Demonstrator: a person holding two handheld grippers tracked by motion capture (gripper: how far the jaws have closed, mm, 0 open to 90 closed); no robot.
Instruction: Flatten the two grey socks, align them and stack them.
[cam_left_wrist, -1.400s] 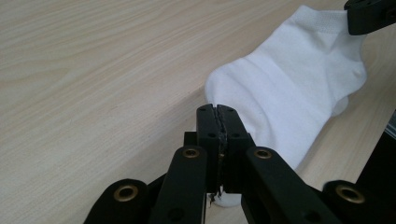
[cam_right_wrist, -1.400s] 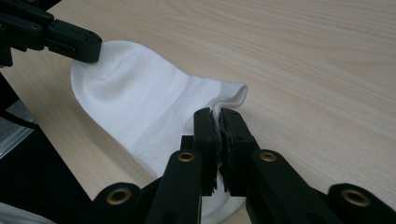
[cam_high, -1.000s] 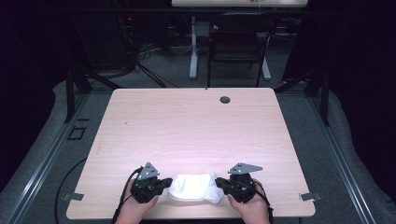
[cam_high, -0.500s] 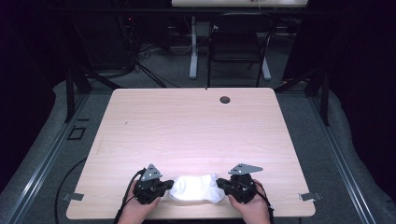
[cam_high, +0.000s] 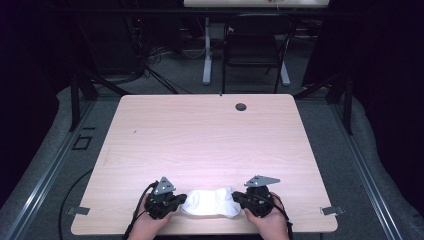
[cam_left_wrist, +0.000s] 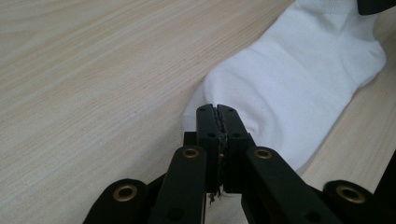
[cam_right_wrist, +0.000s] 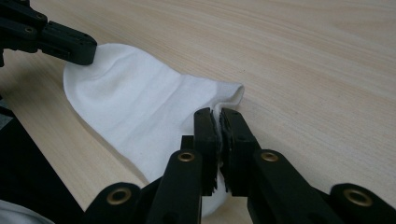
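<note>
So the sock is already gripped at both ends — left gripper pinching its toe, right gripper pinching its cuff — and lies stretched flat at the table's near edge. Folding or moving it looks yet to come. It's white, short, soft, faintly ribbed, barely creased.

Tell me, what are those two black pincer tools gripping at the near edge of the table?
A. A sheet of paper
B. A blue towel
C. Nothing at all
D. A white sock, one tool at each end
D: the left gripper and the right gripper are each clamped shut on an end of the white sock, which lies on the wooden table.
</note>
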